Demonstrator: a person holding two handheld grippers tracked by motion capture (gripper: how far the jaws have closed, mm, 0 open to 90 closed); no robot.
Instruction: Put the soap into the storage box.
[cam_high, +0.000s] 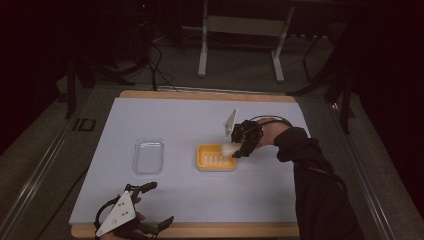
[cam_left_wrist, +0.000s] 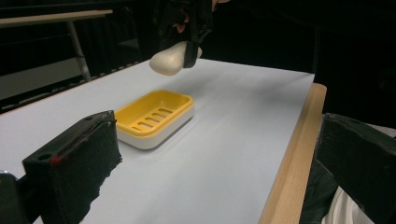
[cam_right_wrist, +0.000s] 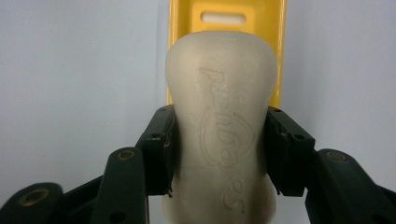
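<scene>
High view: my right gripper (cam_high: 239, 145) hangs over the near-right end of the yellow soap dish (cam_high: 216, 157), its jaws closed on a cream bar of soap (cam_high: 228, 148) and holding it clear of the tray. My left gripper (cam_high: 131, 214) rests at the table's front edge, well apart from the dish, jaws spread wide with nothing between them; a clear plastic lid (cam_high: 148, 156) lies flat on the white tabletop (cam_high: 175, 120) between the two grippers, nearer the left one.

In the right gripper view the jaws pinch the bar at its narrowed waist, pads touching both flanks, with the dish directly beyond the tips. I judge the risk to lie in that grip — the soap is smooth, waxy and rounded, with embossed lettering on its face, and a bar that shape could squirm or pivot out of two flat pads if I ease the squeeze too early or tilt the hand. Released from this height, it might strike the dish's raised rim and skid onto the tabletop, or nudge the light tray aside.

The dish looks like glossy hard plastic — yellow, slotted insert seated in a white base, corners rounded. In the left gripper view the bar floats above the dish's far end, not touching it. The tabletop is matte and pale, edged in bare wood.
</scene>
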